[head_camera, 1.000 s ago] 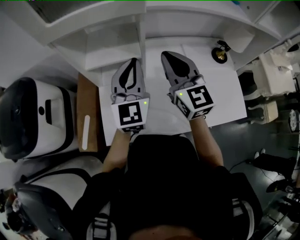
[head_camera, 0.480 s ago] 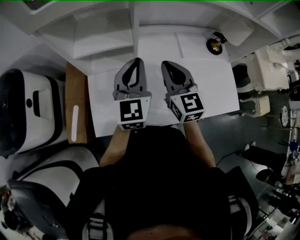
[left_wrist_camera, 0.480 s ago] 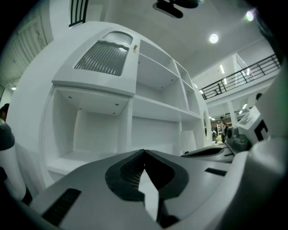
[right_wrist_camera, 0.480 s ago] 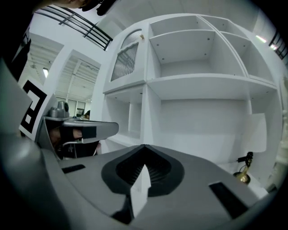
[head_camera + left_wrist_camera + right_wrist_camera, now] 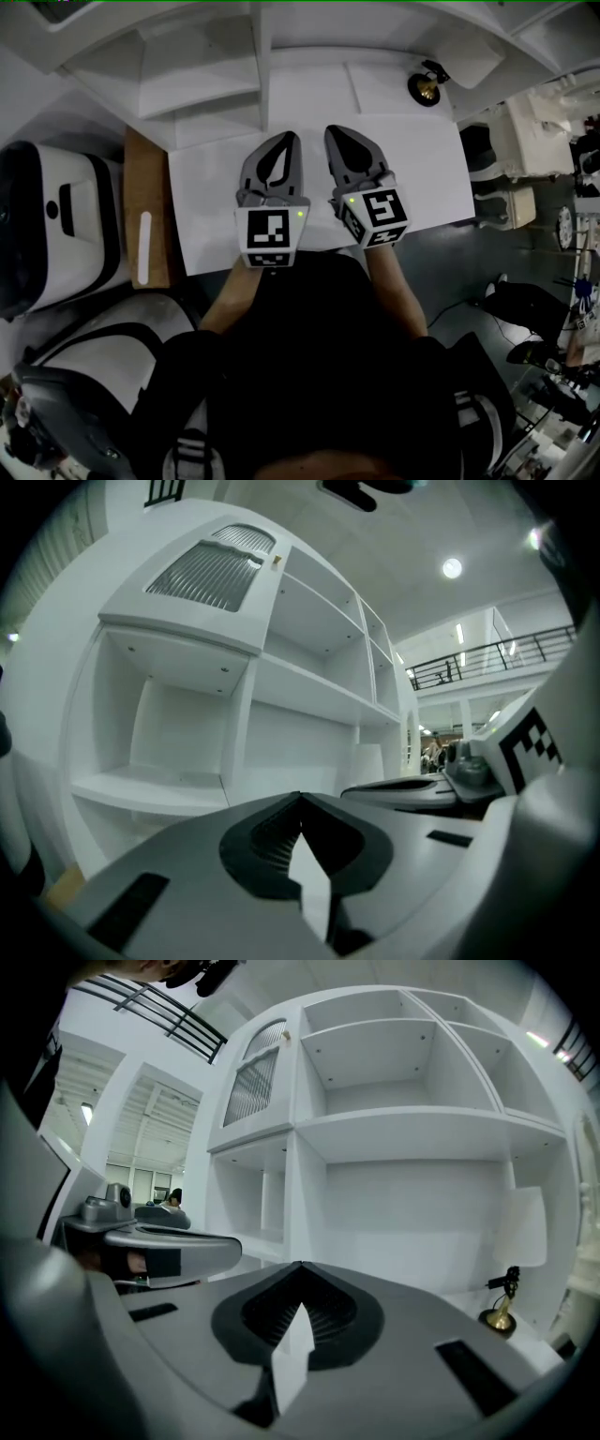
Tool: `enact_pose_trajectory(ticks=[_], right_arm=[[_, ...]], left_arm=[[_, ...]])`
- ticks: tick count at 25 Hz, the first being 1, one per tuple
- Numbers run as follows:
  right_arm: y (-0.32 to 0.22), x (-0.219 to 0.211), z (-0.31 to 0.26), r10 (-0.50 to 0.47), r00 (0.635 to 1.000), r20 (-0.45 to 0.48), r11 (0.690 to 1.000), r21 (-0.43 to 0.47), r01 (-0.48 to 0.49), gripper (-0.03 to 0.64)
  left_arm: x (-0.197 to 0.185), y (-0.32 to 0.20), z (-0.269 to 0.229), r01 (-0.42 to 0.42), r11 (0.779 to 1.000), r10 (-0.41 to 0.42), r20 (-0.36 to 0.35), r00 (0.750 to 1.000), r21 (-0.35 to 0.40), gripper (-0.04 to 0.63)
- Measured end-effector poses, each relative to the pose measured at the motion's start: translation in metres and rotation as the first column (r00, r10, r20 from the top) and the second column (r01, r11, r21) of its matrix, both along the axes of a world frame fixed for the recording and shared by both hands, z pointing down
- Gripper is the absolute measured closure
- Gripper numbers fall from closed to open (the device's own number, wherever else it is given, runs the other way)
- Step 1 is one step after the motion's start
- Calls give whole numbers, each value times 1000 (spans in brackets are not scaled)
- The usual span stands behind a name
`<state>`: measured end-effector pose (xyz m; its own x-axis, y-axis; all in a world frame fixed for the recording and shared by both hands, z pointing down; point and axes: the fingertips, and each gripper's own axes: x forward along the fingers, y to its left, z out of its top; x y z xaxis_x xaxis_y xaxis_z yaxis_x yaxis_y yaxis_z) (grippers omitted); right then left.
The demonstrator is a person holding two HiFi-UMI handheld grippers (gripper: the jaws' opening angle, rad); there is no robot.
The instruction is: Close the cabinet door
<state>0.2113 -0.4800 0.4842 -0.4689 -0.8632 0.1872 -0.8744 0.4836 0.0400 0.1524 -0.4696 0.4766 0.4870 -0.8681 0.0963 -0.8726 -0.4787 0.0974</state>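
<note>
A white shelf cabinet [image 5: 262, 56] stands at the far edge of the white table [image 5: 431, 178]. A small white door panel [image 5: 525, 1227] juts out at the cabinet's lower right, also visible as the door panel [image 5: 476, 67] from above. My left gripper [image 5: 288, 138] and right gripper [image 5: 334, 131] hover side by side over the table's middle, pointing at the cabinet and apart from it. Both are shut with nothing in them. Tips meet in the left gripper [image 5: 300, 797] view and in the right gripper [image 5: 300, 1265] view.
A small brass stand [image 5: 427, 86] sits on the table near the door panel, seen too as the brass stand [image 5: 502, 1309]. A wooden board [image 5: 145, 220] lies left of the table beside a white and black machine [image 5: 56, 225]. A grille panel [image 5: 211, 572] tops the cabinet's left column.
Both grippers have sunk toward the table and drawn back toward the person. The left one has closed in beside the right. Both stay shut.
</note>
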Motion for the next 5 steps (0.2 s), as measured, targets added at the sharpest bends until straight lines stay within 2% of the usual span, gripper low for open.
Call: enact_pose_trajectory(ticks=[2, 5], right_arm=[[-2, 3, 3, -1, 1000, 5, 1000, -7, 1, 598], [-5, 8, 9, -1, 1000, 10, 1000, -27, 2, 598]], left_arm=[[-1, -3, 1, -18, 1000, 18, -36, 999, -20, 583], [-9, -12, 2, -10, 1000, 9, -31, 999, -22, 583]])
